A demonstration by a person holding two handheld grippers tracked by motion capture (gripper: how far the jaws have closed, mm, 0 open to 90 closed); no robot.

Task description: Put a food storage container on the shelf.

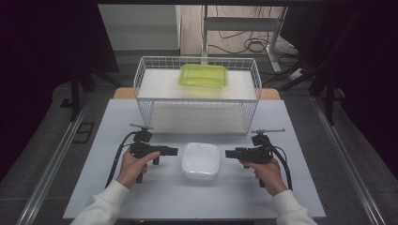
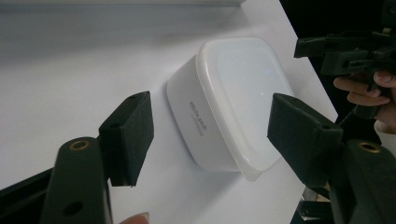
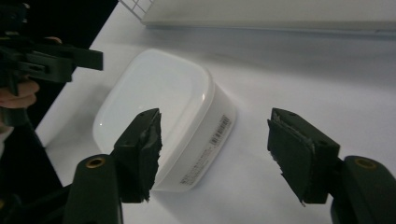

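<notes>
White bench (image 1: 141, 197) on a dim lab floor, cables trailing behind the far edge. White wire basket (image 1: 145, 75) stands at the back of the bench on a white block, green lidded container (image 1: 203, 75) inside it on top. White lidded container (image 1: 201, 161) sits flat on the bench, front centre, just ahead of the basket, small printed label on its side wall. Left tongs (image 1: 174, 151) just left of it, right tongs (image 1: 228, 153) just right of it, tips pointing inward at each other, container between the 2. Both tongs spread wide, gripping nothing: left gripper view shows the container (image 2: 233, 102) ahead of the open jaws, untouched; same in the right gripper view (image 3: 163, 116).
</notes>
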